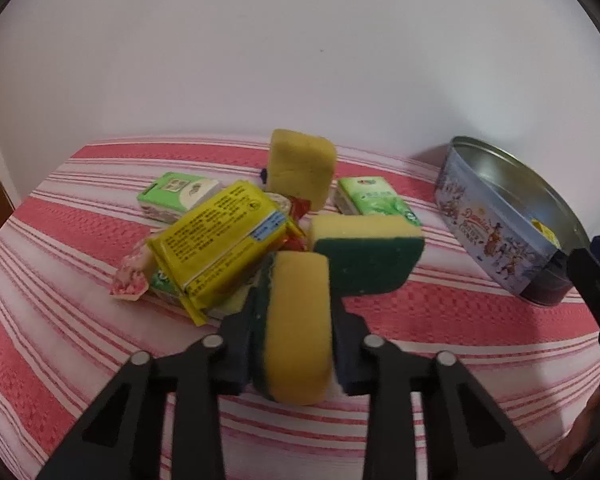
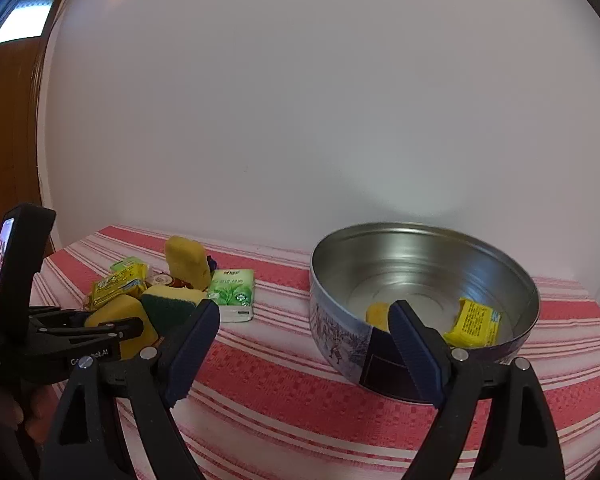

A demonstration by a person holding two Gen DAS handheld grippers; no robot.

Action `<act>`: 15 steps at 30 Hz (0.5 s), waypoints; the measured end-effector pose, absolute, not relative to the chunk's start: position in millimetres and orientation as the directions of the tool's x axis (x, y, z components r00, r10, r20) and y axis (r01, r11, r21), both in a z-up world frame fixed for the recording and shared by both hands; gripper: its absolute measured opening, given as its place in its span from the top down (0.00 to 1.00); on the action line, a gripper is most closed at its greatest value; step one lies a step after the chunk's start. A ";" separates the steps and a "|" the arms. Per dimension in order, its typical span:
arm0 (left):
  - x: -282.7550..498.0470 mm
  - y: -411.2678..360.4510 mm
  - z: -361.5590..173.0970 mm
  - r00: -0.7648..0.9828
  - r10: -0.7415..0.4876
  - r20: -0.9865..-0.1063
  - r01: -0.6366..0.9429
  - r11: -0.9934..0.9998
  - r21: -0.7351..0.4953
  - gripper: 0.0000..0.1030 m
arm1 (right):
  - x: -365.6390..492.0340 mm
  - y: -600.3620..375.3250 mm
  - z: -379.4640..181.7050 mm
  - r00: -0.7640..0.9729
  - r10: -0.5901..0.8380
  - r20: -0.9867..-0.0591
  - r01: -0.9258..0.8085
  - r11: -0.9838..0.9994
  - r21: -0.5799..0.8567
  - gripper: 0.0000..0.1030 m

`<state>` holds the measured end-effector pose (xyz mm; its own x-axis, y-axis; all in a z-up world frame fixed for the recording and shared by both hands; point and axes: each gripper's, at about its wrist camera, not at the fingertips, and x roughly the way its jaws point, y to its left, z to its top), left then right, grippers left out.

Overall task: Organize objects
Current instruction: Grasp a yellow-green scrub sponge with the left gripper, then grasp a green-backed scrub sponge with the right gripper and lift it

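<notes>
My left gripper [image 1: 296,316] is shut on a yellow and green sponge [image 1: 298,328], held on edge at the near side of a pile. The pile holds a yellow packet [image 1: 220,248], a second sponge [image 1: 368,256], an upright yellow sponge [image 1: 300,164] and two green tissue packs [image 1: 374,196]. My right gripper [image 2: 304,320] is open and empty, just in front of a round cookie tin [image 2: 420,260]. The tin holds a yellow packet [image 2: 476,322] and a yellow sponge [image 2: 378,314]. The left gripper [image 2: 100,330] with its sponge shows at the left of the right wrist view.
A red and white striped cloth [image 2: 280,380] covers the table. A white wall stands close behind. The tin [image 1: 496,232] sits to the right of the pile. A green tissue pack [image 2: 234,294] lies between pile and tin. A wooden door is at far left.
</notes>
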<state>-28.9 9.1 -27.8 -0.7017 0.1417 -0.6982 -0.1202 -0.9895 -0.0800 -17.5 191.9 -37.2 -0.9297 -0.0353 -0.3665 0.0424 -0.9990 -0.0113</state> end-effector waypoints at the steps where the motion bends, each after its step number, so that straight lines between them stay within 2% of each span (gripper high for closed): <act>1: -30.0 8.1 -25.8 -0.701 0.147 -0.698 -0.124 -0.989 -0.083 0.72 | -18.4 192.2 -37.5 -0.929 -0.038 -0.368 0.045 -0.999 -0.009 0.14; 4: -29.7 2.6 -19.8 -0.695 0.202 -0.690 -0.147 -0.979 -0.138 0.72 | -13.3 189.1 -36.5 -0.929 -0.040 -0.367 0.049 -0.999 -0.014 0.14; 7: -25.4 -9.8 -4.4 -0.730 0.248 -0.637 -0.156 -0.968 -0.198 0.72 | -10.8 185.2 -34.8 -0.929 -0.041 -0.367 0.052 -0.998 -0.021 0.14; 10: -22.2 -27.8 11.0 -0.781 0.262 -0.567 -0.144 -0.959 -0.244 0.72 | -14.6 181.4 -36.1 -0.923 -0.052 -0.382 0.070 -0.997 -0.033 0.14; 15: -23.2 -47.7 19.7 -0.819 0.270 -0.506 -0.121 -0.944 -0.307 0.72 | -30.5 168.1 -39.7 -0.893 -0.128 -0.431 0.149 -0.989 -0.015 0.14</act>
